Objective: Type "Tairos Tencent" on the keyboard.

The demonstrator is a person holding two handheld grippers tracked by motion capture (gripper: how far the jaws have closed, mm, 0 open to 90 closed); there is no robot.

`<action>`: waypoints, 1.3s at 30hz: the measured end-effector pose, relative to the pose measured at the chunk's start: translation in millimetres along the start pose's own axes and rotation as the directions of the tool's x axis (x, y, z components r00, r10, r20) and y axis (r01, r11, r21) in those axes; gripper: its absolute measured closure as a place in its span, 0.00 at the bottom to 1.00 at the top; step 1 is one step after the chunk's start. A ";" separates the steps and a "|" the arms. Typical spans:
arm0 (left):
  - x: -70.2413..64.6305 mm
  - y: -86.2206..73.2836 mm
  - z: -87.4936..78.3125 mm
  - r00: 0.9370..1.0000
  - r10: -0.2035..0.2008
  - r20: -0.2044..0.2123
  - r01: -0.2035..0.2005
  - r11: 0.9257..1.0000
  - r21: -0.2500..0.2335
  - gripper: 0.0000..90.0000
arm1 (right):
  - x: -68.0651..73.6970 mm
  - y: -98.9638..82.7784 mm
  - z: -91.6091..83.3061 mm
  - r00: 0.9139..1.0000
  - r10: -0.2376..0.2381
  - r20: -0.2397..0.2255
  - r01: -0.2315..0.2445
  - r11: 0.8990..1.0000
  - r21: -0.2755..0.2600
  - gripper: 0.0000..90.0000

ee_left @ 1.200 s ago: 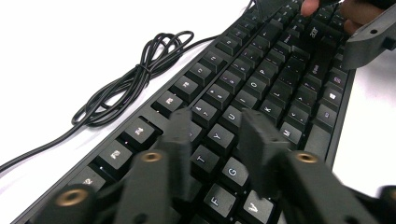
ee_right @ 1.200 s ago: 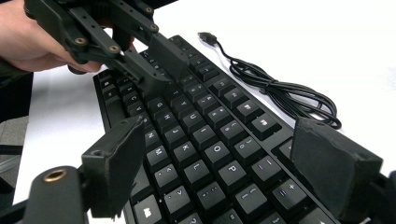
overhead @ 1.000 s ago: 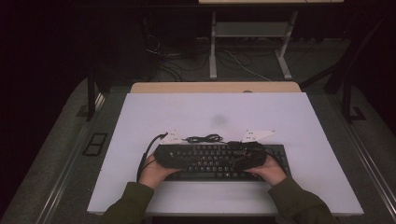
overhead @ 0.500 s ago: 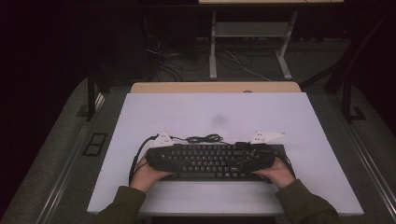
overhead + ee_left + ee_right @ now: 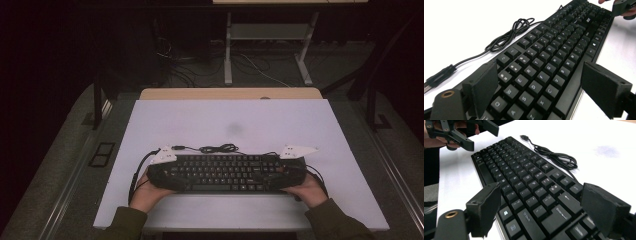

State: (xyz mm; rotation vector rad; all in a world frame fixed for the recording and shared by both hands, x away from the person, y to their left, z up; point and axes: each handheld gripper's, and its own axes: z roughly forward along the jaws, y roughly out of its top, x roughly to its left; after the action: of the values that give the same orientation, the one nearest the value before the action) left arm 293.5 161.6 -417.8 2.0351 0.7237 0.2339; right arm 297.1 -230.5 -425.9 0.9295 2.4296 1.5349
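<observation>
Black plastic, matte and low, the keyboard (image 5: 226, 172) lies flat near the front edge of the white table (image 5: 300, 125), its long side running across the person's reach. Its keycaps are square with pale legends, set in straight rows.

At its left end the left gripper (image 5: 541, 92) straddles the near corner keys; its jaws have just been opening and now stand wide, the dark, rough-edged pads (image 5: 485, 87) clear of the case, gripping nothing. At the right end the right gripper (image 5: 539, 212) sits likewise with jaws spread apart over the corner keys, the pads (image 5: 605, 208) not pressing on anything.

Behind the keyboard its thin black cable (image 5: 217, 148) lies in a loose coil on the tabletop, touching nothing else, and ends in a plug (image 5: 440, 75) lying flat. A faint grey smudge (image 5: 234, 130) marks the table further back. A tan wooden strip (image 5: 230, 93) borders the far edge.

In the high view both hands (image 5: 147, 192) cover the keyboard's ends, so the jaws there are hard to make out. Beyond the table, a metal frame (image 5: 267, 50) and floor cables fade into darkness.
</observation>
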 end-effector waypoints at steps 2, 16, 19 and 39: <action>-0.3 -2.0 -2.9 1.000 -0.003 -0.011 0.003 1.000 -0.003 0.13 | -0.7 -2.2 -3.9 1.000 0.005 0.006 -0.005 1.000 -0.002 0.18; 4.0 -16.8 -18.2 0.998 -0.034 -0.051 0.034 0.999 -0.009 0.02 | -8.4 -22.4 -32.5 0.998 0.048 0.052 -0.047 0.999 -0.023 0.18; 3.8 -16.9 -17.1 0.998 -0.031 -0.050 0.031 1.000 -0.005 0.00 | -9.6 -25.6 -36.7 0.997 0.048 0.059 -0.047 0.999 -0.023 0.18; 3.8 -16.7 -18.2 0.998 -0.018 -0.052 0.018 1.000 0.000 0.00 | -24.7 -47.5 -66.2 0.991 0.072 0.110 -0.070 0.997 -0.028 0.18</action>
State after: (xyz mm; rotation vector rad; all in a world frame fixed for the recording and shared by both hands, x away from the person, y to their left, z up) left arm 282.0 183.3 -422.2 2.0290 0.7744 0.2774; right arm 269.3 -309.7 -440.0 1.0771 2.3207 1.4892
